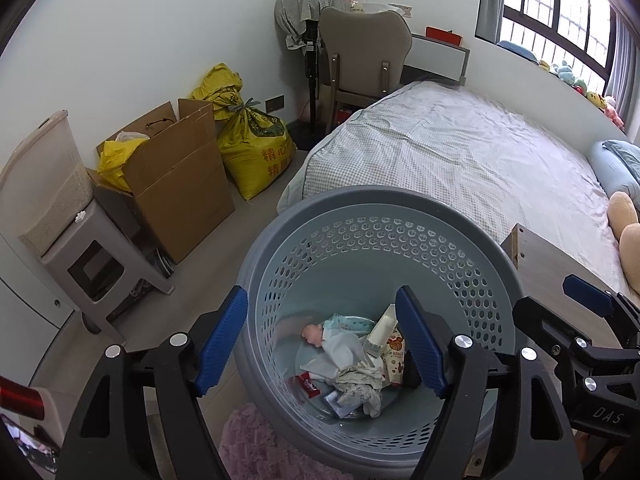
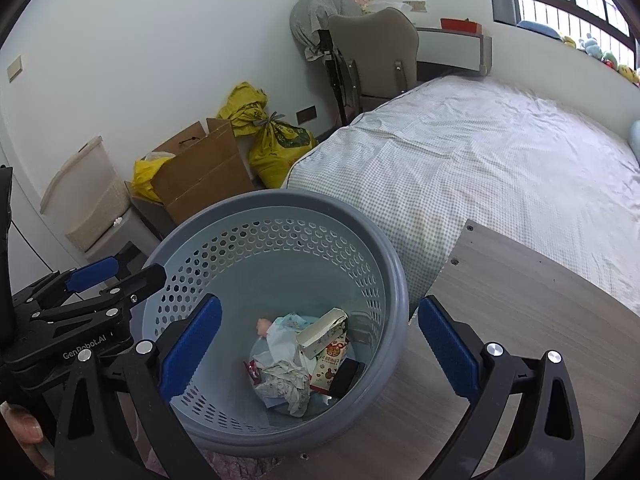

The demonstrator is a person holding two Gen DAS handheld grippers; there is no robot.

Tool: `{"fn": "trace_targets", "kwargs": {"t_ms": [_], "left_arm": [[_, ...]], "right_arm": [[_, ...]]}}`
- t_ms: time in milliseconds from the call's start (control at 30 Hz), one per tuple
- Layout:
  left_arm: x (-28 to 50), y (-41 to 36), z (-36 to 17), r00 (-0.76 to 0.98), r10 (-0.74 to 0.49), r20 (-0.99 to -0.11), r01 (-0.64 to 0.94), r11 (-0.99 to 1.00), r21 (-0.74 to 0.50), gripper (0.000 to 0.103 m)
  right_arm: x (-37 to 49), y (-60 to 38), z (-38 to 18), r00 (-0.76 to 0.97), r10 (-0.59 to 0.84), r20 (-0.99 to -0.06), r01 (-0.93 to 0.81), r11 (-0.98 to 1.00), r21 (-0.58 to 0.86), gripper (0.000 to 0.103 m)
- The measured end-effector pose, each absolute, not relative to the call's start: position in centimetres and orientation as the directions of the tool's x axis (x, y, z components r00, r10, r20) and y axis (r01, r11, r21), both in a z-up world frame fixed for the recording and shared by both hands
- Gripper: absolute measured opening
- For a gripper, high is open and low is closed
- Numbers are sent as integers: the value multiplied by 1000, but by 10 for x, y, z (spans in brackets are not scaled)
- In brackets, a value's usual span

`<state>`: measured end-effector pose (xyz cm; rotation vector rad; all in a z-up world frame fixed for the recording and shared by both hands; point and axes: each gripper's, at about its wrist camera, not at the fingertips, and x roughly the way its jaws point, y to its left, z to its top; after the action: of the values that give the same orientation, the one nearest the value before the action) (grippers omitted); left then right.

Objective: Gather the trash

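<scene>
Both the left gripper and right gripper are hanging wide-fingered, empty, over the basket, its trash lying partly overlapped.

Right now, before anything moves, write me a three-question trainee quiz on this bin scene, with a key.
1. True or false: the grey basket already holds trash such as the crumpled paper and the snack wrapper.
2. Multiple choice: the left gripper and the right gripper are A) both shut on trash, B) both open and empty, C) one open, one shut.
3. Fill in: beside the basket, towards the wall, an open ___ box holds a yellow bag.

Key: 1 true; 2 B; 3 cardboard.
</scene>
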<state>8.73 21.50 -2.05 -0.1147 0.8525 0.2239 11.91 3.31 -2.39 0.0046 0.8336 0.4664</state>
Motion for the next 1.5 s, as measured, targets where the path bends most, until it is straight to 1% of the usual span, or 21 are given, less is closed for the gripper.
{"fn": "trace_targets", "kwargs": {"t_ms": [300,667,1500], "left_arm": [[84,212,-15,641,172,-748,-249,969,10,79],[82,210,-12,633,197,-749,-258,966,36,81],[79,209,-9,633,209,-745,-262,964,48,83]], "right_arm": [[116,32,-22,584,397,-708,-395,901,179,97],[113,27,-19,593,393,-703,-386,905,179,97],[112,24,-16,601,390,-698,-382,907,179,97]]}}
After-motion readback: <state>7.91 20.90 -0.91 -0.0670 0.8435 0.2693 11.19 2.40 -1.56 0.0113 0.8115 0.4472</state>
